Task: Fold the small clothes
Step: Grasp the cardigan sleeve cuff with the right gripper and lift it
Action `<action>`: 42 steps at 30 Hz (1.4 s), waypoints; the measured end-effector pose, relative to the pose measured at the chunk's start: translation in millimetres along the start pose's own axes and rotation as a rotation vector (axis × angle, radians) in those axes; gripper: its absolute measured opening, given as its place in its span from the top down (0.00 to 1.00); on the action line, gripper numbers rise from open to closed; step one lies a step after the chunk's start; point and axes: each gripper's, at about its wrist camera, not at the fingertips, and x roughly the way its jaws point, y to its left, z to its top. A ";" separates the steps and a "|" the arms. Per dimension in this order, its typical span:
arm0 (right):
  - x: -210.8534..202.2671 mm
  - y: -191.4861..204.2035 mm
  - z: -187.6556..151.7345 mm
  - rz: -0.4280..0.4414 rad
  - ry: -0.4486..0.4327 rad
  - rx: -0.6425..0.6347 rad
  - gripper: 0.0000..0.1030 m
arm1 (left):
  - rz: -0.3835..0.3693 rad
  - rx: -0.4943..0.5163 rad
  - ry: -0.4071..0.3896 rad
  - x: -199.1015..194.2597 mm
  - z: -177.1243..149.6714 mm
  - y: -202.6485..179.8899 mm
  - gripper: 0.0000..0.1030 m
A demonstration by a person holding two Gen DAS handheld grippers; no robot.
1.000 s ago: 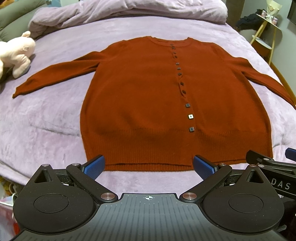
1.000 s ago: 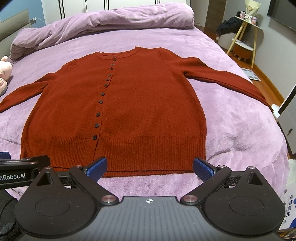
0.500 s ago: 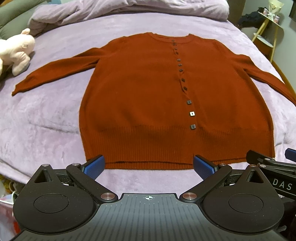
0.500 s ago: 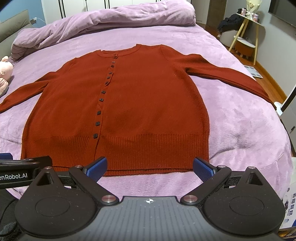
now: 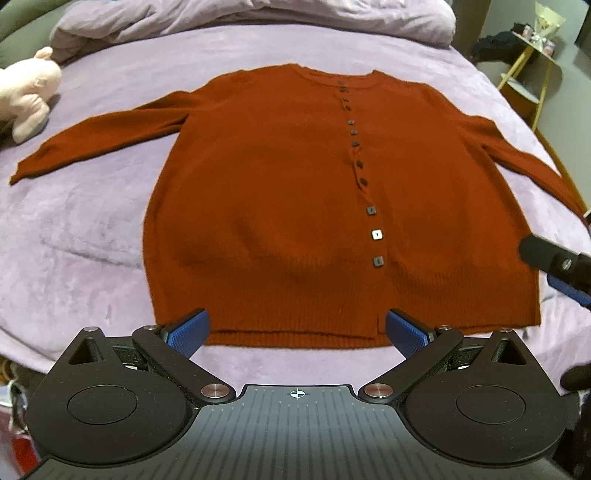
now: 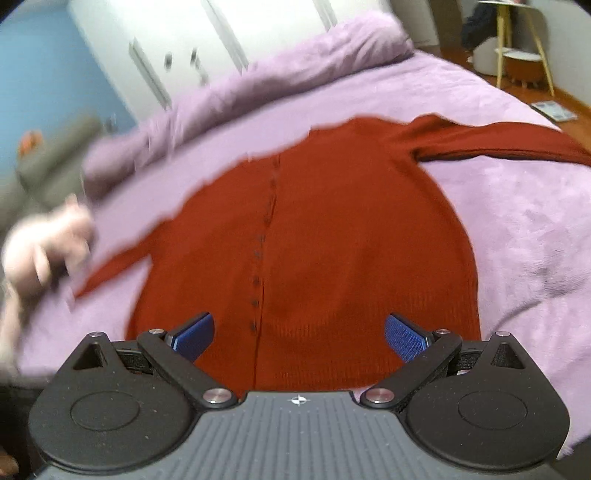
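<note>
A rust-red buttoned cardigan (image 5: 280,206) lies flat on the purple bed, sleeves spread out to both sides. It also shows in the blurred right wrist view (image 6: 332,236). My left gripper (image 5: 297,330) is open and empty, just above the cardigan's bottom hem. My right gripper (image 6: 299,338) is open and empty, over the hem area near the button line. One of its fingers shows at the right edge of the left wrist view (image 5: 554,258), by the cardigan's right side.
The purple bed cover (image 5: 74,221) surrounds the cardigan. A bunched duvet (image 5: 240,14) lies at the head of the bed. A pink plush toy (image 5: 27,92) sits at the left. A small side table (image 5: 532,62) stands beyond the bed's right side.
The right gripper has swung forward and left over the cardigan, blurring its view. The left gripper has moved slightly closer to the hem. Both stay open.
</note>
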 end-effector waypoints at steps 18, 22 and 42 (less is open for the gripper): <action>32.2 -303.9 101.4 -0.264 -0.415 0.818 0.55 | -0.006 -0.037 -0.019 42.2 45.0 -0.7 0.00; 49.5 -357.4 103.6 -0.233 -0.454 1.013 0.64 | -0.041 -0.078 -0.002 54.9 53.5 0.3 0.00; 63.4 -124.6 163.2 -0.038 -0.542 -0.154 0.93 | -0.304 -0.088 -0.128 61.5 106.3 0.6 0.10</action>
